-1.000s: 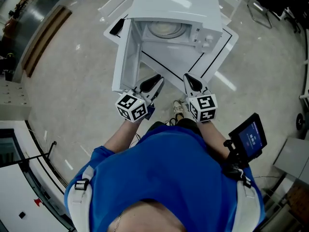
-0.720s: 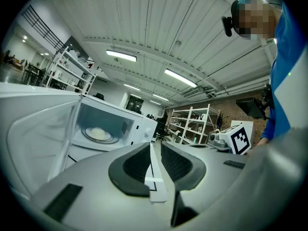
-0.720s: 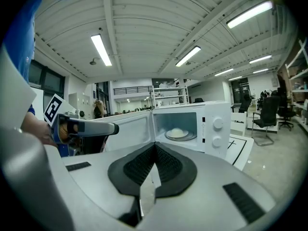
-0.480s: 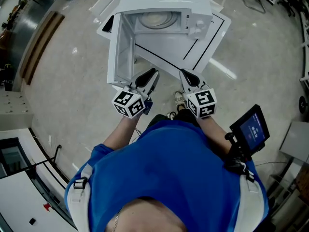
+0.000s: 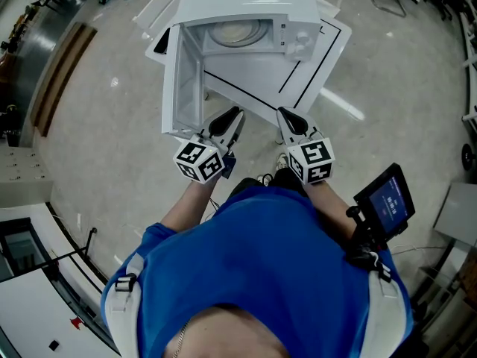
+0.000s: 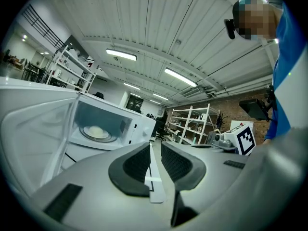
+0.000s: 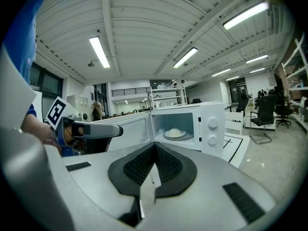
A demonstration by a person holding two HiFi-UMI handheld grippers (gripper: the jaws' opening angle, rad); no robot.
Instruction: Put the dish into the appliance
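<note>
Head view: a white microwave stands on a white worktop marked with black lines, its door swung wide open toward the left of the picture. The dish lies inside the cavity on the round turntable. A person in a blue top stands just in front of the worktop and holds both tools out, roughly level and side by side. The left tool has its tip near the free edge of the open door, and the right tool is over the near corner of the worktop. Neither tool touches the microwave. A small lit screen sits by the person's right arm, and a pale glossy floor surrounds the worktop. Left gripper view: the left tool has its pads a narrow slit apart with nothing gripped between them. Past it, the door fills the left side. The dish shows as a pale rounded shape on the turntable, well inside the microwave. Metal shelves stand in the background. Right gripper view: the right tool has its pads pressed together at the tip and holds nothing. The microwave faces the camera with its two knobs at the right, and the dish rests in the middle of the turntable. The left tool reaches in from the left in front of the door. An office chair stands at the far right.
</note>
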